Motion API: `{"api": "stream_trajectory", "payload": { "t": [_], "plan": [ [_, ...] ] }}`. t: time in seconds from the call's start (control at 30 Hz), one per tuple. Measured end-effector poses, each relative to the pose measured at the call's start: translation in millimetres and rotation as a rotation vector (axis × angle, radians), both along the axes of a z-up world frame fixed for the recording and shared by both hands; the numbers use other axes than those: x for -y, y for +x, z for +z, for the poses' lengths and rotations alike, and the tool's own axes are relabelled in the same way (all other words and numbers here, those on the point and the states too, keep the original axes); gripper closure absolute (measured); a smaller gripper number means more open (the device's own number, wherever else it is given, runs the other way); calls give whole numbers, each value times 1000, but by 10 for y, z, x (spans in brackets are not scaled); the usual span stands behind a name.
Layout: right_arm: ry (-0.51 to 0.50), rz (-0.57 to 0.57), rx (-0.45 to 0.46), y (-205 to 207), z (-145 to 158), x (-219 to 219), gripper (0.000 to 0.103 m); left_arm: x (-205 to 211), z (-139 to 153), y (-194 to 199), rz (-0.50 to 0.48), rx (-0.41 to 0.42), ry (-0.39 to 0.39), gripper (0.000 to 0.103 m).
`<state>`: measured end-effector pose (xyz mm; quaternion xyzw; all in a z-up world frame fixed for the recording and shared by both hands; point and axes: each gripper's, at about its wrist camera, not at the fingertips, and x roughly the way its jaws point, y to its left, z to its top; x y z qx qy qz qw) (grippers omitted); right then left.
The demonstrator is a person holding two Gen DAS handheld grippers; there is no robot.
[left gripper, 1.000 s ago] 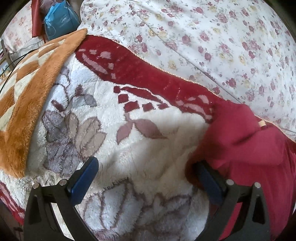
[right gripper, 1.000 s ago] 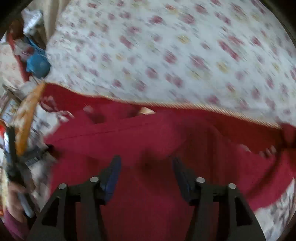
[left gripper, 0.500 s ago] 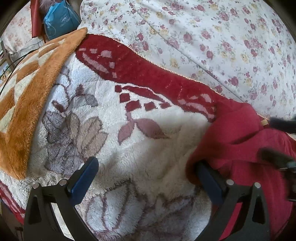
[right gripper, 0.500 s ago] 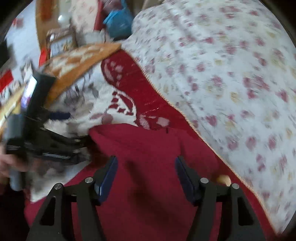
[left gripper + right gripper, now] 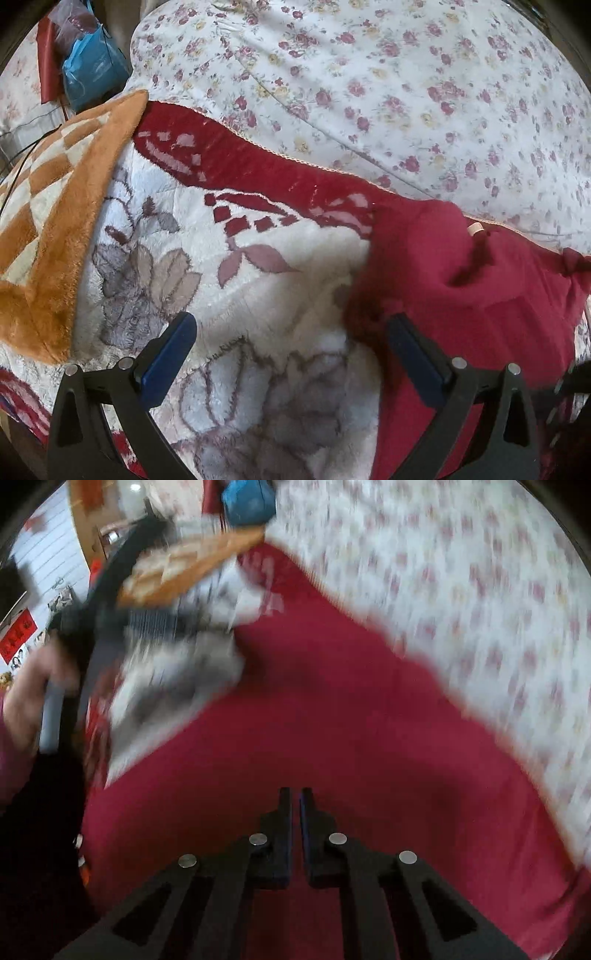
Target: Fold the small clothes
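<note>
A dark red small garment (image 5: 461, 295) lies on a white fleece blanket with a grey flower pattern (image 5: 258, 295). My left gripper (image 5: 288, 339) is open, its right finger against the garment's left edge, nothing held. In the right wrist view, which is blurred by motion, the red garment (image 5: 314, 709) fills the middle. My right gripper (image 5: 295, 805) has its jaws nearly together just above the garment; no cloth shows between them. The left gripper also shows at the left of the right wrist view (image 5: 147, 620).
An orange checked blanket (image 5: 48, 221) lies to the left. A floral bedsheet (image 5: 406, 92) covers the far side. A blue bag (image 5: 92, 70) sits at the far left corner. The blanket has a dark red border (image 5: 258, 166).
My right gripper has closed from wide open to nearly shut and has swung across over the garment. The left gripper has stayed in place at the garment's edge.
</note>
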<state>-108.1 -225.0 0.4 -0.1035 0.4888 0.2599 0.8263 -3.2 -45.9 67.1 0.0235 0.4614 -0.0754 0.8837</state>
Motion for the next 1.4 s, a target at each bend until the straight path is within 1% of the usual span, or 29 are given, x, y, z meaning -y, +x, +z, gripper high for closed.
{"api": "stream_trajectory", "payload": {
  "t": [0.07,0.1,0.17,0.23,0.3,0.33,0.4,0.43,0.53,0.6,0.63,0.67,0.7,0.77,0.8,0.83,0.9,0.93,0.97,1.03,1.1,1.13,1.17,1.2,1.23,1.27,1.3,1.37,1.4],
  "plan": [
    [21,-24,6,-180,-5,124,74,15,-15,-7,0,-11,3,0],
    [42,-65,20,-210,49,232,69,16,-17,-3,1,-13,8,0],
    [99,-201,61,-141,199,517,47,23,7,-26,-1,-3,7,0],
    [160,-372,100,64,337,854,34,23,45,-46,-8,11,-11,0],
    [194,-485,125,359,375,1084,32,27,53,-51,-7,19,-13,0],
    [190,-517,113,582,333,1176,31,22,50,-50,-7,14,-9,0],
    [126,-574,95,1016,175,1294,31,16,11,-25,4,-7,13,0],
    [120,-591,81,1163,101,1333,31,6,-4,-12,10,-18,19,0],
    [180,-633,18,1632,-123,1472,31,-23,0,7,20,-25,21,0],
    [190,-633,-10,1834,-267,1498,32,-28,1,26,27,-22,35,0],
    [200,-613,-26,1913,-313,1481,48,-32,3,35,31,-23,39,0],
    [188,-592,-22,1954,-324,1457,83,-37,11,45,35,-23,37,0],
    [157,-564,4,1929,-256,1407,91,-41,19,51,37,-21,31,0],
    [166,-540,84,1756,-75,1381,91,-56,41,65,43,-9,24,0],
    [194,-527,136,1587,113,1422,91,-62,48,76,49,-3,23,0],
    [215,-518,168,1418,229,1434,91,-73,69,75,55,5,17,0],
    [238,-478,278,972,568,1540,91,-93,91,83,67,16,6,0],
    [230,-436,330,736,700,1561,91,-104,102,77,75,21,4,0],
    [216,-393,360,569,769,1517,91,-120,106,74,85,23,1,0],
    [165,-261,404,73,868,1467,91,-148,102,68,100,22,-6,0],
    [137,-134,353,-309,769,1395,87,-143,81,61,107,13,-14,0],
    [76,-86,311,-461,657,1324,76,-120,66,53,102,8,-16,0],
    [-8,-65,267,-587,535,1278,56,-77,46,46,89,1,-13,0],
    [-73,-70,234,-662,434,1261,46,-34,33,34,76,-2,-8,0],
    [-103,-95,216,-737,374,1292,36,4,26,16,69,-1,-2,0],
    [-89,-122,205,-791,356,1349,35,57,14,5,55,-1,7,0],
    [-47,-156,192,-814,382,1438,35,94,4,-6,45,-2,13,0],
    [79,-236,181,-862,497,1605,35,172,-40,-15,27,-9,30,0],
    [168,-271,187,-871,591,1702,34,202,-68,-16,22,-15,38,0]
  ]
}}
